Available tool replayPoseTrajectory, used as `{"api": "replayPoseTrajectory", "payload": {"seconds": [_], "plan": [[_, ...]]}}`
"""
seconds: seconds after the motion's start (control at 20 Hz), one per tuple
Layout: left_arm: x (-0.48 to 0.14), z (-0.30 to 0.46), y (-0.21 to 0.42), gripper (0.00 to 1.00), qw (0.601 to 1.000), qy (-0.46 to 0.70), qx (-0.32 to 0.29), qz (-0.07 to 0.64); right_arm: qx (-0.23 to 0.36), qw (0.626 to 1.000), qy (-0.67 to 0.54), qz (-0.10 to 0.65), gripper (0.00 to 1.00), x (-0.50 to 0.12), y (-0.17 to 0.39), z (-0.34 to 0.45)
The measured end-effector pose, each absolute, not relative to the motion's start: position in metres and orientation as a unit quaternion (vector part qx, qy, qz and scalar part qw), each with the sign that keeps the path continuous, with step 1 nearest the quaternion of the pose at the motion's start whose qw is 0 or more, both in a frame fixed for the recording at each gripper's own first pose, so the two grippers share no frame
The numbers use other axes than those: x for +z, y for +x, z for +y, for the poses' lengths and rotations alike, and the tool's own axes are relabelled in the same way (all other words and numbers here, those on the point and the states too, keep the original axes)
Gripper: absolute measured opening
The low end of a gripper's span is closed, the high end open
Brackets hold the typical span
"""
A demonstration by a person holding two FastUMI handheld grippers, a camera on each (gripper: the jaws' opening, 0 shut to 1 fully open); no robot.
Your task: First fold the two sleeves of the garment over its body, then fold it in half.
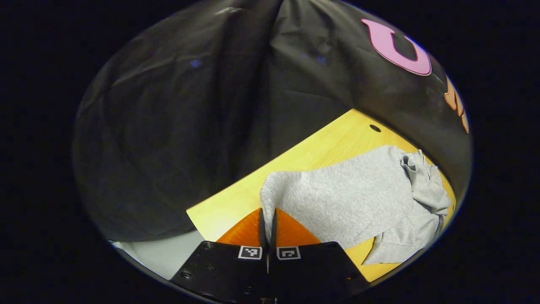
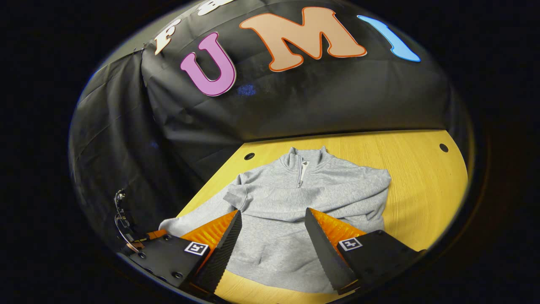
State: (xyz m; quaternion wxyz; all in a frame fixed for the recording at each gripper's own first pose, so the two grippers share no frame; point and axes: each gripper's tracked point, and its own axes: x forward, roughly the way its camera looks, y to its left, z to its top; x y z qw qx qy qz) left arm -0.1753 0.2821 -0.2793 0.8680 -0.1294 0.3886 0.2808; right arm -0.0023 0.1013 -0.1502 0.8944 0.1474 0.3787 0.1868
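In the left gripper view, the left gripper (image 1: 268, 219) sits at the bottom with its two fingers drawn together, a corner of the grey sweatshirt (image 1: 346, 198) pinched between them at the near edge of the garment. From that pinch the fabric runs away to the right across the yellow wooden table (image 1: 320, 147), ending in a bunched, crumpled heap near the table's far right side. A small dark hole (image 1: 375, 128) marks the tabletop beyond the cloth, and the black booth wall (image 1: 190, 126) rises behind.

In the right gripper view, the right gripper (image 2: 272, 228) hangs over the lower body of the sweatshirt (image 2: 295, 194) with its jaws spread wide, holding nothing. The garment lies front-up on the table (image 2: 422, 181), one sleeve folded across the chest. Its zip collar (image 2: 301, 162) points toward the far wall.
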Motion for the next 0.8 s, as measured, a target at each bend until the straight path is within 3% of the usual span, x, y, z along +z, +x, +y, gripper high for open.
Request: {"api": "replayPoseTrajectory", "payload": {"seconds": [0.3, 0.8], "plan": [[-0.219, 0.294, -0.144, 0.00, 0.894, -0.073, 0.269, 0.351, 0.180, 0.900, 0.149, 0.368, 0.96, -0.143, -0.005, 0.088], [-0.097, 0.270, -0.034, 0.00, 0.945, -0.033, 0.209, 0.251, 0.152, 0.911, 0.152, 0.352, 0.96, -0.135, -0.021, 0.047]]}}
